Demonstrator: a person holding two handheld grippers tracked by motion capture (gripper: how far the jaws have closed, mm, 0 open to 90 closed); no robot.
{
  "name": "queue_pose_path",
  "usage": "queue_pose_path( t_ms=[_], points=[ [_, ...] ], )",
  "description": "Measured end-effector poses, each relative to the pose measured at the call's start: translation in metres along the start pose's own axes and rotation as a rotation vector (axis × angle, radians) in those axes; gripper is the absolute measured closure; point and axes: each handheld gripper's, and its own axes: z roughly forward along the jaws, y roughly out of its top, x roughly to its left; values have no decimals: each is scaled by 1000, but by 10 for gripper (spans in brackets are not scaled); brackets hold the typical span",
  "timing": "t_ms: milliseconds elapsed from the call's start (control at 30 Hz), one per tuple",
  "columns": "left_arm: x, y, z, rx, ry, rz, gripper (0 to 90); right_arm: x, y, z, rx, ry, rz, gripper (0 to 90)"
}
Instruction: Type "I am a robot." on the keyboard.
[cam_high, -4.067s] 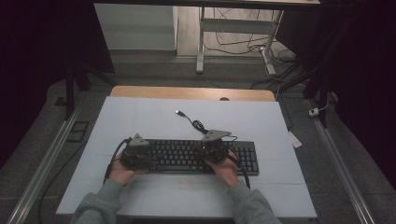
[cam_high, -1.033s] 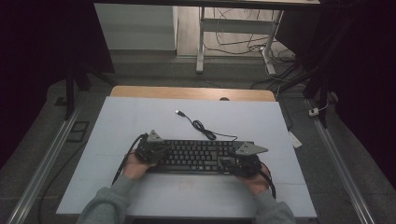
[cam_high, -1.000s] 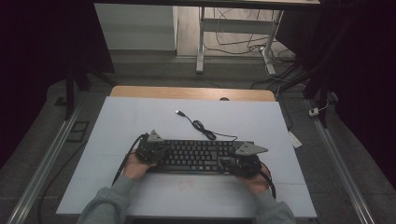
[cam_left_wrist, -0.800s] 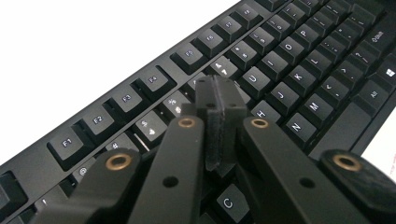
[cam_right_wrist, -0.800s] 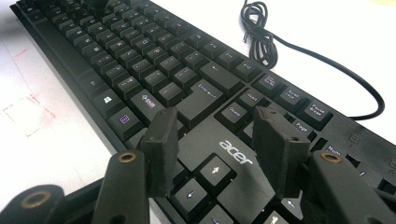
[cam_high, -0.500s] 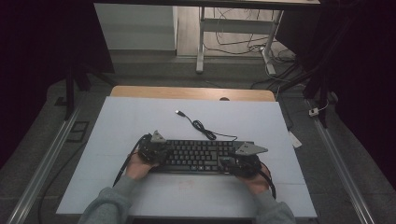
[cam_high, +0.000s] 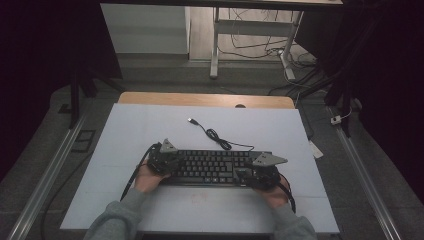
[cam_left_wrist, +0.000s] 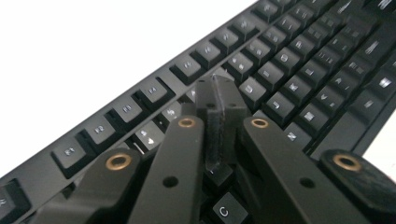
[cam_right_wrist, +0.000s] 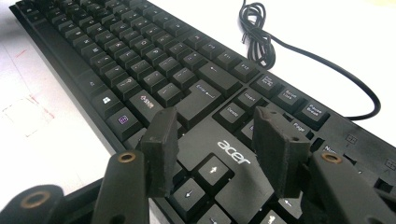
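A black Acer keyboard (cam_high: 215, 167) lies across the white table top, its cable (cam_high: 215, 135) curling away to a USB plug (cam_high: 191, 120). My left gripper (cam_high: 167, 162) rests at the keyboard's left end. In the left gripper view its jaws (cam_left_wrist: 215, 84) stand pressed together over the keys (cam_left_wrist: 289, 60), holding nothing; they have just been opening by a hair. My right gripper (cam_high: 250, 175) sits at the right end. In the right gripper view it (cam_right_wrist: 215, 121) is open, its pads apart above the arrow keys and the logo (cam_right_wrist: 232, 151), with nothing between them.
The white sheet (cam_high: 150, 130) covers a wooden table whose far edge (cam_high: 205, 99) shows bare. Metal rails (cam_high: 47, 175) run along both sides. A desk frame and loose cables (cam_high: 250, 40) stand on the floor beyond. A faint red mark (cam_high: 199, 198) is on the sheet.
Since four seconds ago both hands have shifted right along the keyboard, the right gripper reaching its right end. Over the last second nothing has visibly moved.
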Motion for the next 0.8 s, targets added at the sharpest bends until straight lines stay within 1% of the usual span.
queue_pose_path(
  t_ms=[133, 200, 300, 367, 467, 567, 600, 700, 800],
  points=[
    [3, -1, -9, -25, -12, -21, 749, -1, 0, -1, -7, -3, 5, 507],
    [4, -3, -15, -43, -12, -35, 666, -1, 0, -1, -8, -4, 4, 506],
    [5, -5, -21, -21, -21, -51, 545, -1, 0, -1, -8, -3, 4, 506],
    [6, -9, -25, -21, -5, -64, 491, -1, 0, -1, -4, -1, 0, 505],
    [8, -12, -30, -14, 4, -74, 437, -2, 0, -1, -3, -1, 0, 505],
    [9, -15, -34, -19, 8, -90, 399, -2, 0, -1, -7, -1, 0, 504],
    [9, -16, -35, -17, 6, -92, 390, -2, 0, -1, -7, -1, 0, 503],
    [9, -21, -38, -9, 19, -89, 369, -2, -1, -1, -5, -4, 0, 500],
    [12, -27, -43, -16, 11, -108, 355, -2, -1, -1, -7, -2, 2, 500]
  ],
)
